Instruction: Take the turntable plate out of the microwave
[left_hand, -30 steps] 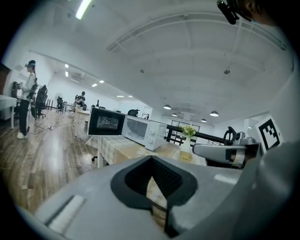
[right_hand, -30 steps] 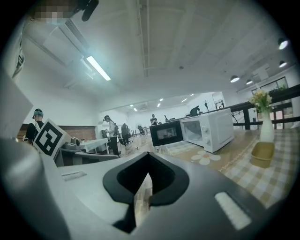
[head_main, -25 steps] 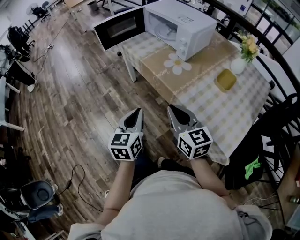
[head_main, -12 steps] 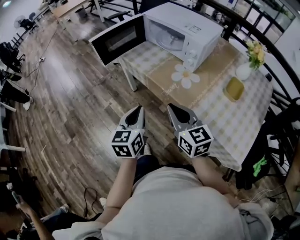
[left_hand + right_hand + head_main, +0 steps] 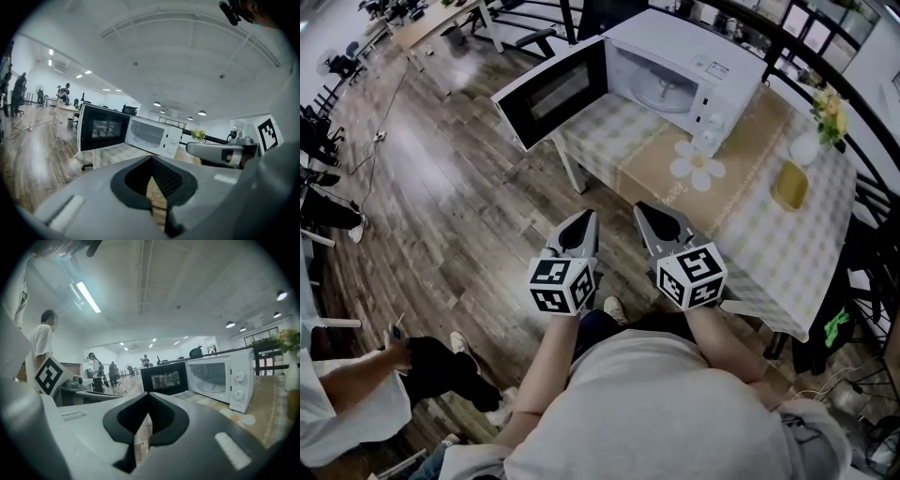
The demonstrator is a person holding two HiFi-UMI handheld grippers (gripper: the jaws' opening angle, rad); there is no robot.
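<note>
The white microwave [image 5: 684,66] stands on the far corner of the checked table [image 5: 769,244], its black door [image 5: 548,89] swung wide open to the left. The glass turntable plate [image 5: 662,92] lies inside the cavity; the right gripper view shows the plate [image 5: 213,386] too. My left gripper [image 5: 581,221] and right gripper [image 5: 652,212] hover side by side over the floor, short of the table's near corner, well away from the microwave. Both are shut and hold nothing. The left gripper view shows the microwave [image 5: 151,136] ahead and the right gripper [image 5: 220,152] beside it.
A daisy-shaped mat [image 5: 697,167] lies in front of the microwave. A yellow dish [image 5: 790,185] and a vase of flowers [image 5: 814,139] stand at the table's right. A black railing [image 5: 862,122] runs behind. A crouching person [image 5: 356,380] is at lower left on the wood floor.
The microwave and table have slid right and slightly down in the head view. A person has come into view at lower left. Both grippers stay shut, side by side.
</note>
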